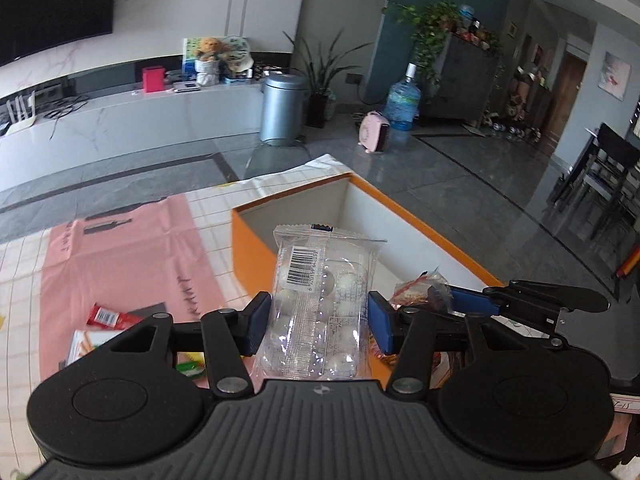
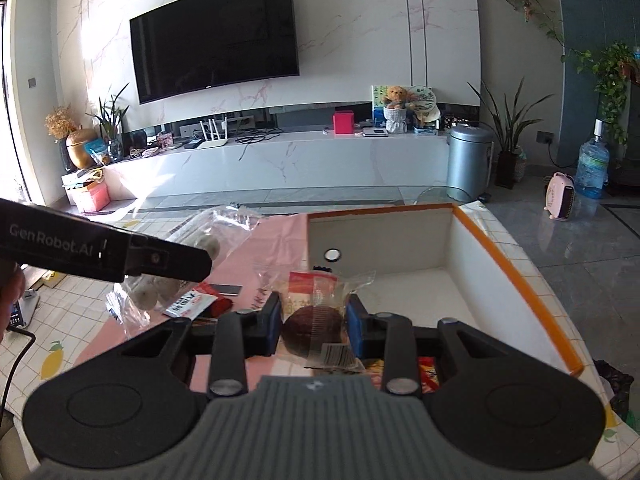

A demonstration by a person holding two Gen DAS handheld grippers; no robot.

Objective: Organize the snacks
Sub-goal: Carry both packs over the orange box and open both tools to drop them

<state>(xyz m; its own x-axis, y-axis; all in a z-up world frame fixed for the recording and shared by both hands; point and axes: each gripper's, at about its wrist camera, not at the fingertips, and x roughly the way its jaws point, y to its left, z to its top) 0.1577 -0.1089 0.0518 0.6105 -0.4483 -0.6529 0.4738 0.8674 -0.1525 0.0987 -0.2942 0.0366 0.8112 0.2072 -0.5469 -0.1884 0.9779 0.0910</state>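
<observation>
Carrying a snack in each hand, the person has both loads lifted off the counter (image 1: 24,280) and headed for the orange box (image 1: 400,208), which lies just ahead of both sets of jaws with its white inside bare as far as the views show. The left gripper (image 1: 318,320) has its jaws set about halfway and pressed on the sides of a clear packet of pale round sweets (image 1: 316,300), which stands up between the blue pads with its barcode end forward. The right gripper (image 2: 312,322) has its jaws narrow and closed on a small wrapped chocolate cake (image 2: 314,320), the wrapper's ends sticking out ahead of and behind the pads. In the right wrist view the left gripper shows to the left of the jaws with its packet hanging from it, so the two hands are close together. To do this step well, I would bring each packet fully past the orange rim before letting go, lower it near the white floor of the box, and keep the two grippers apart so that neither knocks the other's load. Placing the cake toward the near wall and the sweets beside it should leave room for the rest: a red packet (image 1: 110,318) and other snacks lie on the pink sheet (image 1: 120,248), left of and behind the left jaws.
</observation>
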